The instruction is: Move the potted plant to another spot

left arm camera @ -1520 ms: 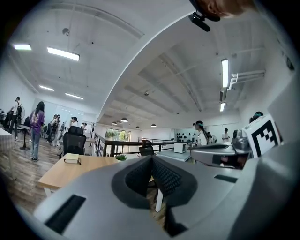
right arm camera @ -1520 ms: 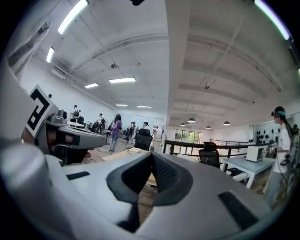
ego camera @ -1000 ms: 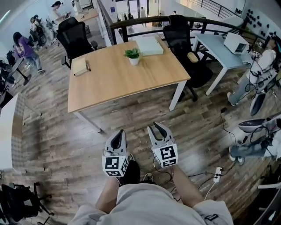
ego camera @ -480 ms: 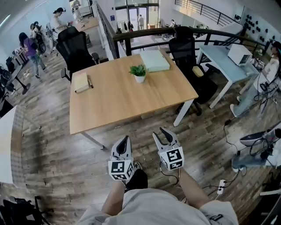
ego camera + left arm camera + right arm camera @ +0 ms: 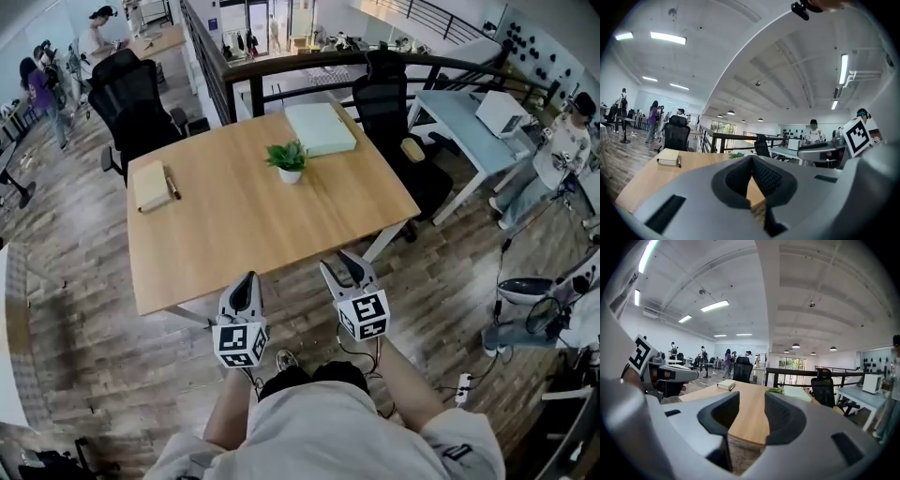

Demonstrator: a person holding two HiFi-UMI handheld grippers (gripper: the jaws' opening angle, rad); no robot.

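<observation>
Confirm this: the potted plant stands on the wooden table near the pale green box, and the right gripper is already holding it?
No. The right gripper holds nothing: the right gripper view shows its jaws apart, having just been opening, with nothing gripped between them. The potted plant does stand on the wooden table near the pale green box.

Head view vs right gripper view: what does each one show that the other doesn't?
Only head view: the person's lap and the power strip on the floor.
Only right gripper view: ceiling lights, and the gap in the right claw, whose jaws have just been opening with nothing between them.
Both: wooden table, potted plant, notebook, pale green pad, black chairs.
</observation>
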